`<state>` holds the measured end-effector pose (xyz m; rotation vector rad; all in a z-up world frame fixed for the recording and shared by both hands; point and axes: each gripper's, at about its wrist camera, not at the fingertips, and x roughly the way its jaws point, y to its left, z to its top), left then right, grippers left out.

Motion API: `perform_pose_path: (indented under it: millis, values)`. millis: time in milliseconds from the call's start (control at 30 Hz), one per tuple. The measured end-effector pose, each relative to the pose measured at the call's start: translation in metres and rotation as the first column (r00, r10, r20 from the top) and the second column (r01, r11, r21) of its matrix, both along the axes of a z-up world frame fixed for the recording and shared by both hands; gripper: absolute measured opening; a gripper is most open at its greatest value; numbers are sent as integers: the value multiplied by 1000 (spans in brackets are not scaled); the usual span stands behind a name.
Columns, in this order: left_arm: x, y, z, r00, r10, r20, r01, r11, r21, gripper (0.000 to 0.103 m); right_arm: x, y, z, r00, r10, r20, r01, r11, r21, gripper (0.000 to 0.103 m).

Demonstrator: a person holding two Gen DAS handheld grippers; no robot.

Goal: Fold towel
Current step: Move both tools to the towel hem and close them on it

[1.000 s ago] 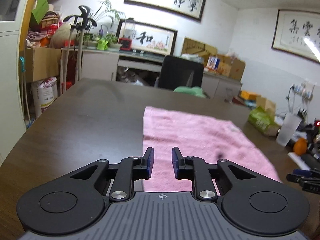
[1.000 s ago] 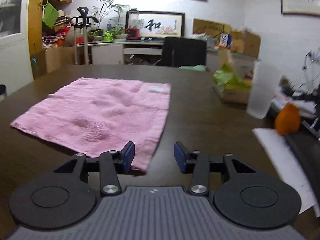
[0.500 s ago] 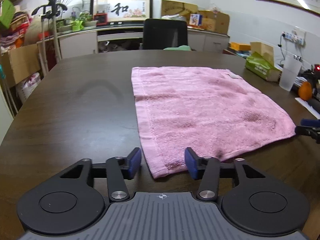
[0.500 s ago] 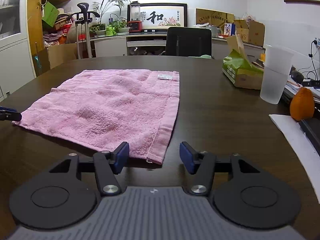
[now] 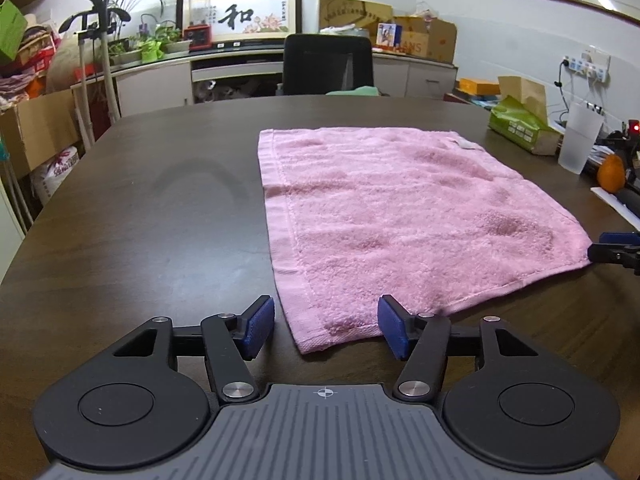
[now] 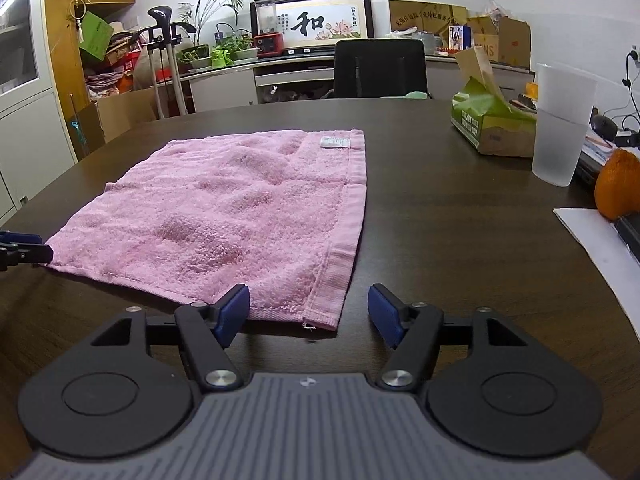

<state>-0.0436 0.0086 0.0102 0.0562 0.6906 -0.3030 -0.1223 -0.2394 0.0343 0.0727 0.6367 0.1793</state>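
Jaws apart — towel (image 5: 400, 216) flat

The towel (image 5: 400, 216) ahead of the left hand-held gripper (image 5: 326, 328) is pink terry cloth, nubby and matt, with a flat woven band along its hem. Under it the counter (image 5: 160, 220) is dark wood grain with a dull sheen. The right hand-held gripper (image 6: 309, 312) has matt black plastic arms, blue ribbed pads (image 6: 232, 312) and shiny metal pivots. Beyond its right finger stands a frosted, translucent plastic cup (image 6: 562, 124).
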Motion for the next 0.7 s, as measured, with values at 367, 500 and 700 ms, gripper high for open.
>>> perform_pose_path:
  millis: [367,500,700]
  values:
    - [-3,-8,-2,1000,0,3,0,1000,30,75,2,11,0,1000,18,-11,-19,998,-51,70]
    - [-4,-7,-2,1000,18,0,-18,1000,25,76,2,15,0,999,31,-13,-32,996,-78,69]
    - [-5,-3,-2,999,47,-3,-47,999,17,80,1,14,0,998,56,-8,-56,996,-74,53]
